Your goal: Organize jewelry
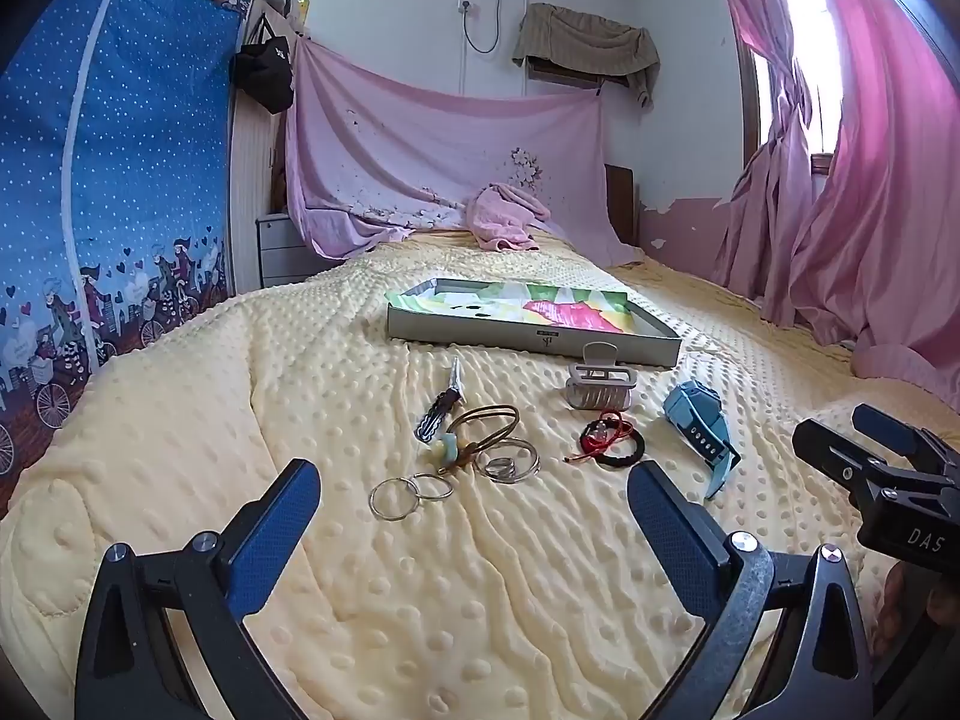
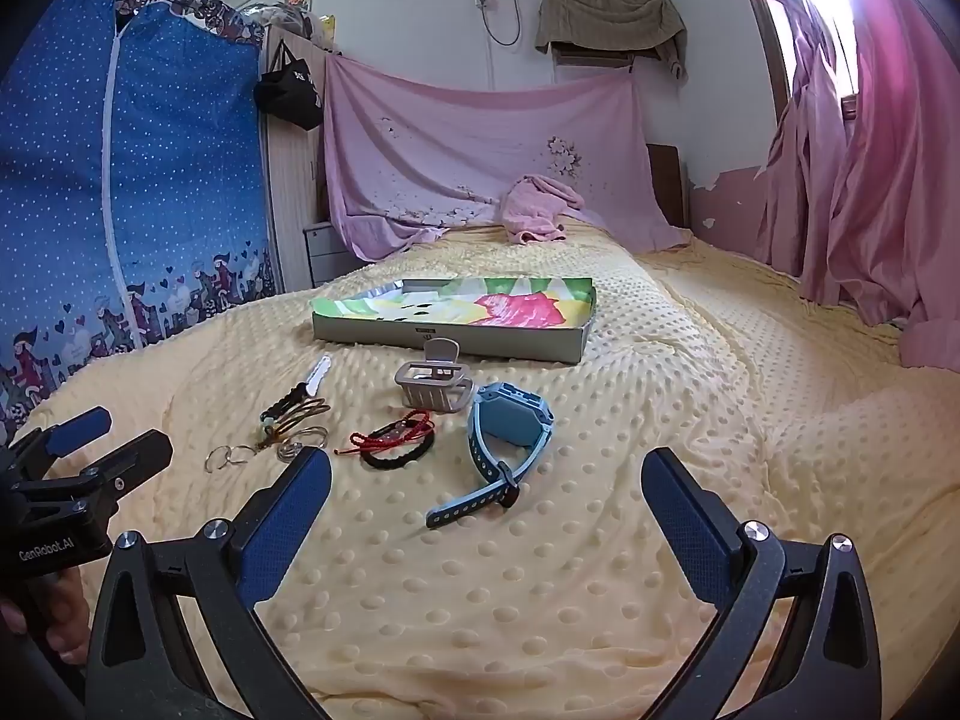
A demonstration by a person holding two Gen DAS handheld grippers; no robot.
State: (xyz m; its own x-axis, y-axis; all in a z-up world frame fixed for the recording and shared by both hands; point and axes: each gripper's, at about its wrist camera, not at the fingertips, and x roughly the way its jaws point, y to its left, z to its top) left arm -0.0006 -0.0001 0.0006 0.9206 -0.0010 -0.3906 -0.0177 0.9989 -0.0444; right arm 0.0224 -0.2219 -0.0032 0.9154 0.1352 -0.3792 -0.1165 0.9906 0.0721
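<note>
Small jewelry lies loose on the yellow dotted blanket (image 1: 480,588). In the left wrist view I see silver rings (image 1: 411,493), a silver bangle (image 1: 507,459), a brown cord with a pale pendant (image 1: 480,429), a hair clip (image 1: 441,407), a red string over a black band (image 1: 612,441), a grey claw clip (image 1: 599,387) and a blue watch (image 1: 702,426). A shallow box (image 1: 531,339) with a colourful lining sits behind them. My left gripper (image 1: 474,507) hovers open just short of the rings. My right gripper (image 2: 486,498) is open near the blue watch (image 2: 501,432), holding nothing.
A blue dotted wardrobe cover (image 1: 120,180) stands at the left. Pink curtains (image 1: 870,180) hang at the right. A pink sheet (image 1: 432,162) and a crumpled pink cloth (image 1: 507,219) lie at the bed's far end. A hand (image 2: 54,618) grips the left tool.
</note>
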